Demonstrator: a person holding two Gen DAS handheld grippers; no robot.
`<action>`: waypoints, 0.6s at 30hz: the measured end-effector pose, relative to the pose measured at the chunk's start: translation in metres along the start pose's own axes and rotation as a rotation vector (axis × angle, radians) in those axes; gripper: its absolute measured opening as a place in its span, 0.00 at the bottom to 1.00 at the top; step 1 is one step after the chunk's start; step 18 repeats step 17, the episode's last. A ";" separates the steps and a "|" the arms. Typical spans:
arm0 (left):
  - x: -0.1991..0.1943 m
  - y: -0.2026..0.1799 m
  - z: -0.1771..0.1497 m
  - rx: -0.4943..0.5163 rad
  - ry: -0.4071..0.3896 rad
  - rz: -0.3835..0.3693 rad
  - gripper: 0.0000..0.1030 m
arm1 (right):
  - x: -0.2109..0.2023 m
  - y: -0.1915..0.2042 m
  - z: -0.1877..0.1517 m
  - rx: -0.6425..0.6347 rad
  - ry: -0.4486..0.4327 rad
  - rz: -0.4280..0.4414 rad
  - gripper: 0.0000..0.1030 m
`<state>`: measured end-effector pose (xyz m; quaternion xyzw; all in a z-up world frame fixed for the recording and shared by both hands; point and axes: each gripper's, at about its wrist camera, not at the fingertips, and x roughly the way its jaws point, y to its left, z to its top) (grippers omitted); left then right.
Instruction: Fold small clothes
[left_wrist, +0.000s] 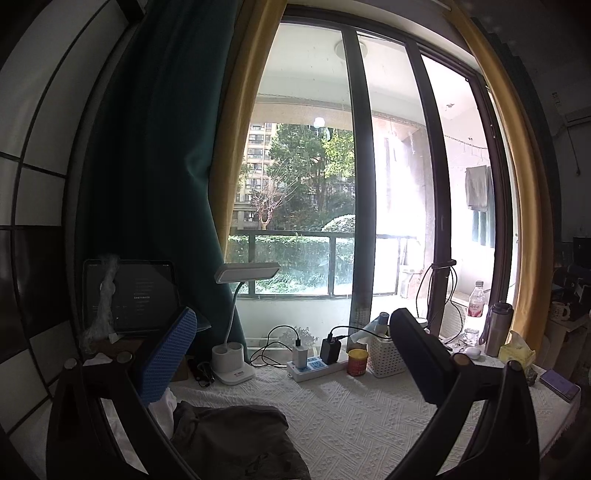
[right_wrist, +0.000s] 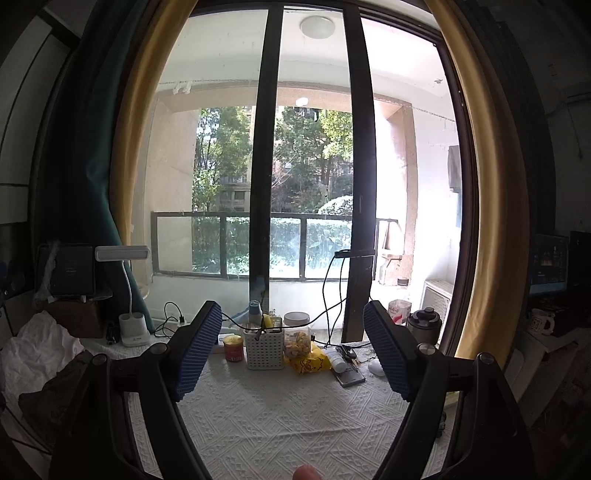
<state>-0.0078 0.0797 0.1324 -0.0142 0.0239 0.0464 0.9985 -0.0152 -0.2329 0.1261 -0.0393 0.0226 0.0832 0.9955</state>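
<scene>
Now, left gripper: jaws released, poised just above dark garment, ready to grab.
Right gripper: jaws released, waiting beside garment.

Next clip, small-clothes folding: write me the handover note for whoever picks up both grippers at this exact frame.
Left gripper: open, holding nothing, raised above the near left part of the white tablecloth.
Right gripper: open, empty, raised over the bare middle of the cloth.
Clothes: a dark garment lies crumpled at the near left, under the left gripper. A white garment is heaped just behind it, toward the left edge.
Done: nothing folded that these views show; both pieces are still rumpled.
Left: grasp the dark garment, spread it on the bare cloth, fold it, then likely the white one. Clutter such as the basket lines the window side.
</scene>
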 end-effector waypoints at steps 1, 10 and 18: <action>0.000 0.000 0.000 0.000 -0.001 0.000 1.00 | 0.000 0.000 0.000 0.000 -0.001 0.000 0.79; -0.002 -0.002 0.000 0.002 -0.003 -0.001 1.00 | 0.002 0.001 -0.001 0.001 0.001 0.003 0.79; 0.002 -0.005 -0.002 0.012 0.009 -0.006 1.00 | 0.008 0.000 -0.007 0.012 0.021 0.011 0.79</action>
